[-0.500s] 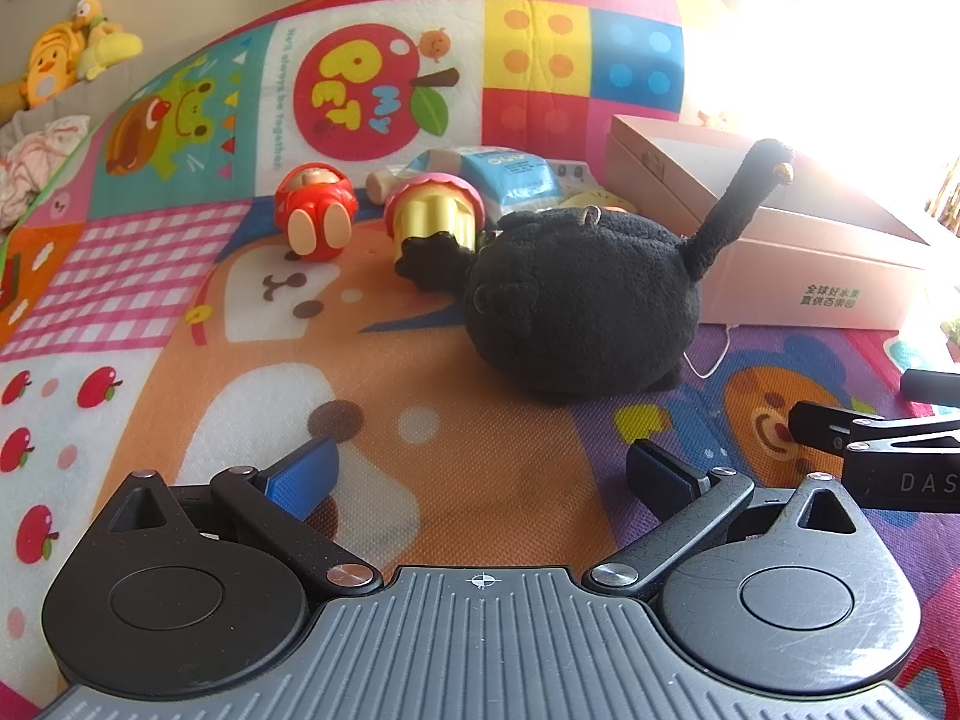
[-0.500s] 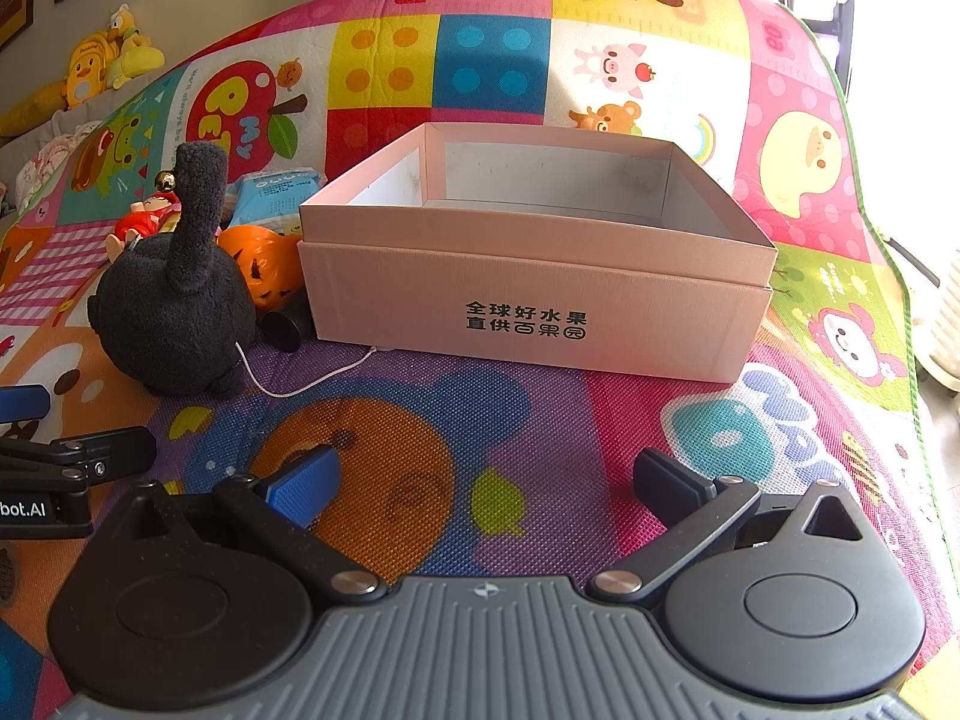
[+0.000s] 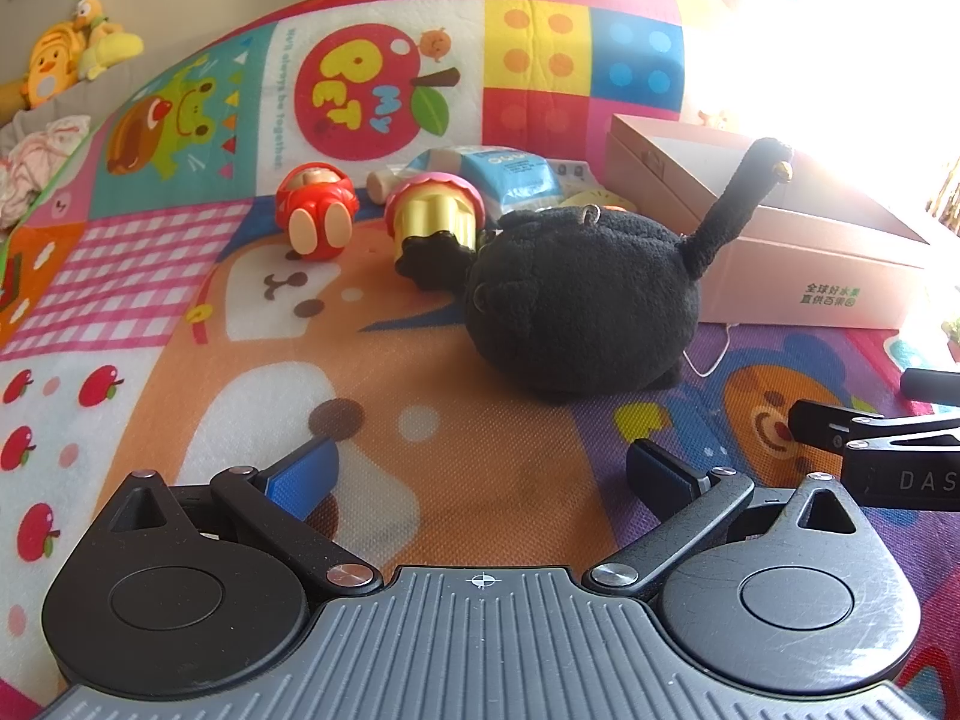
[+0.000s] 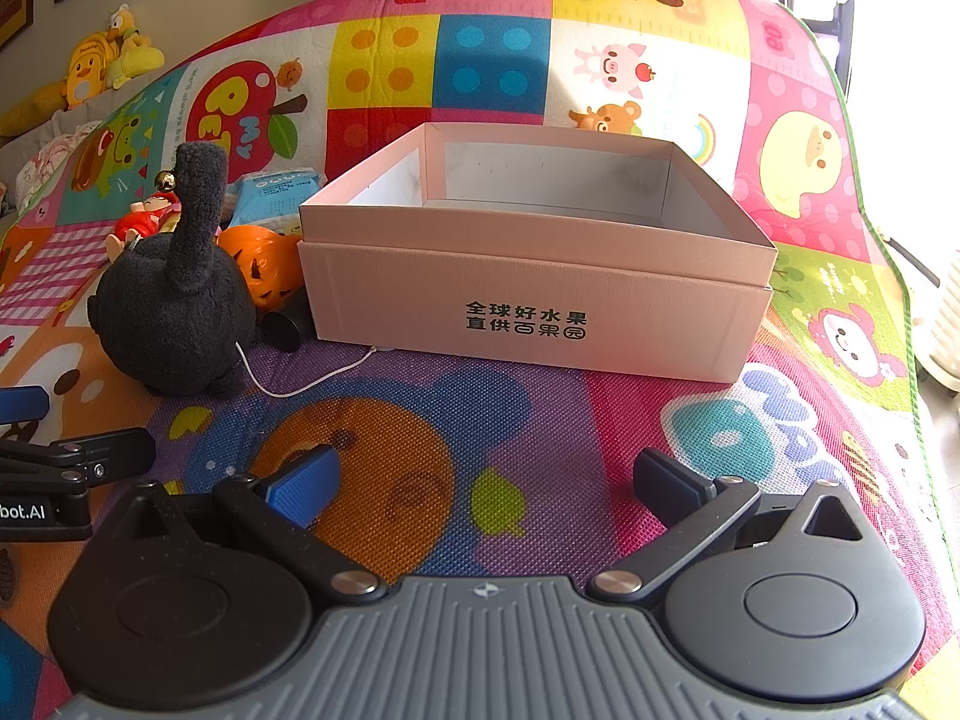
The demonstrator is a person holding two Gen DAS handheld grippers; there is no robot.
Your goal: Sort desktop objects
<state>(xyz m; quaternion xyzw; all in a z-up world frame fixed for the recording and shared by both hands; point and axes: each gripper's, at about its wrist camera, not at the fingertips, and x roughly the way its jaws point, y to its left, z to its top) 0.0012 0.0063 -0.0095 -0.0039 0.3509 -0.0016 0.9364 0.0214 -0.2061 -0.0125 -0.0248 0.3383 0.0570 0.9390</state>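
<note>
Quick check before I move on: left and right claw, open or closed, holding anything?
Left claw: open wide, empty, over the mat short of the black plush.
Right claw: open wide, empty, facing the pink box.

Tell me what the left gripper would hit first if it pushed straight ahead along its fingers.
Probably the black plush cat. The left gripper is open with bare play mat ahead, then the cat; since it tilts downward, it might touch the mat first.

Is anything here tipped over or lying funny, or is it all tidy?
Not tidy. The red doll lies on its back, soles up, and the pink-and-yellow cupcake toy lies on its side against the black plush cat. The pink box looks empty.
</note>
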